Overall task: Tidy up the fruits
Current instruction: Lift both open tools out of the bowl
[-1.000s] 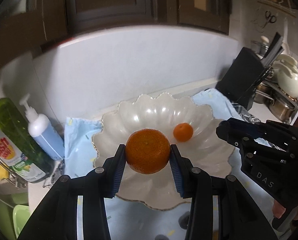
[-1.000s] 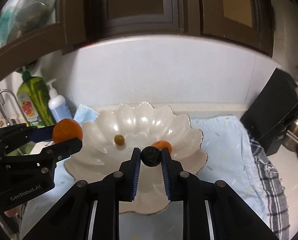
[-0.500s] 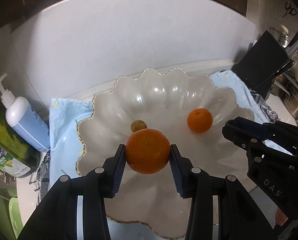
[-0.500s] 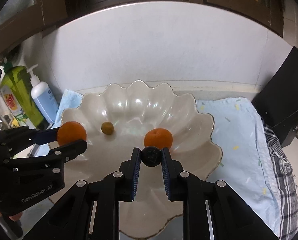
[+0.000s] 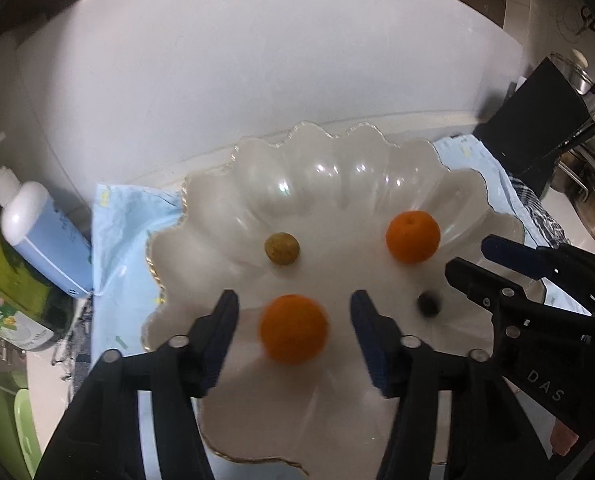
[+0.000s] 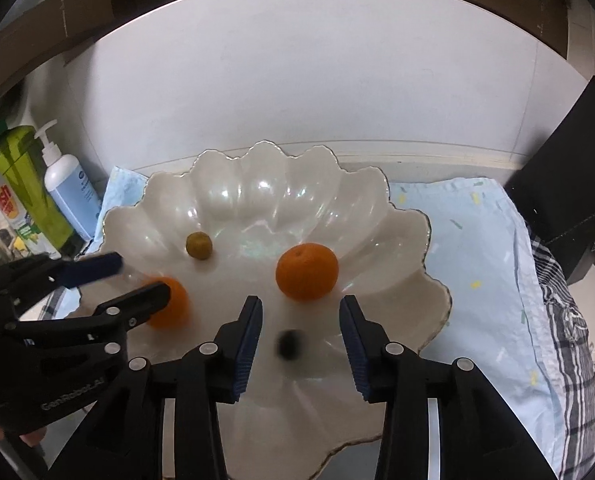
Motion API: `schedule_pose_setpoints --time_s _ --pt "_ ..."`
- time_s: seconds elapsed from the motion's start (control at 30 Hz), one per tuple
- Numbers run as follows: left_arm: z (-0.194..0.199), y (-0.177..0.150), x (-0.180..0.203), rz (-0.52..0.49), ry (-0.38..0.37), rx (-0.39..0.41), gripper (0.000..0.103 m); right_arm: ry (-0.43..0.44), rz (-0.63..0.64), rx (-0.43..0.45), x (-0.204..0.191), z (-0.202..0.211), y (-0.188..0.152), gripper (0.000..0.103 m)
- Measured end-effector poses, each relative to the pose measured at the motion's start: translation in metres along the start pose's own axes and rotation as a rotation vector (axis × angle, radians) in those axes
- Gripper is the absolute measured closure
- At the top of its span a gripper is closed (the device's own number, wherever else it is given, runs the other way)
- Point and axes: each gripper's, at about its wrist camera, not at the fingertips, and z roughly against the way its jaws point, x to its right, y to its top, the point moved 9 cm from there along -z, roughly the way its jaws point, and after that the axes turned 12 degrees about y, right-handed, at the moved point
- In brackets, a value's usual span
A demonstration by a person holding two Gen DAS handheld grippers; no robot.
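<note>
A white scalloped bowl (image 5: pixel 377 168) (image 6: pixel 361 200) sits on a light blue cloth. My left gripper (image 5: pixel 293 320) is open over the bowl; a large orange (image 5: pixel 293 329) (image 6: pixel 169 302), blurred, lies loose between its spread fingers. My right gripper (image 6: pixel 300 326) is open too; a small dark fruit (image 6: pixel 290 344) (image 5: pixel 428 303), blurred, is loose between its fingers. A second orange (image 5: pixel 412 237) (image 6: pixel 307 271) and a small olive-green fruit (image 5: pixel 282 248) (image 6: pixel 199 245) rest in the bowl.
A blue pump bottle (image 5: pixel 41 232) (image 6: pixel 71 190) and a green dish-soap bottle (image 6: pixel 25 188) stand at the left. A black knife block (image 5: pixel 537 128) (image 6: pixel 577 184) stands at the right. A plaid cloth (image 6: pixel 569 340) lies right of the blue cloth (image 6: pixel 477 240). The white wall is behind.
Both grippers have opened over the bowl. The large orange left the left gripper's fingers and the dark fruit left the right gripper's fingers; both dropped toward the bowl.
</note>
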Motion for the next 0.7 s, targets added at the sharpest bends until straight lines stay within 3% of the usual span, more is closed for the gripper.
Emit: schedule_pose_setpoints --time_s 0.53,0.7 --pt "0.077 0.005 -0.029 0.019 0.079 0.165 0.021 -0.042 0.027 0.099 -0.014 0.058 0.007 0.039" --pt "0.107 0.002 -0.034 0.038 0.072 0.212 0.019 -0.051 0.055 0.161 -0.028 0.093 0.009 0.038"
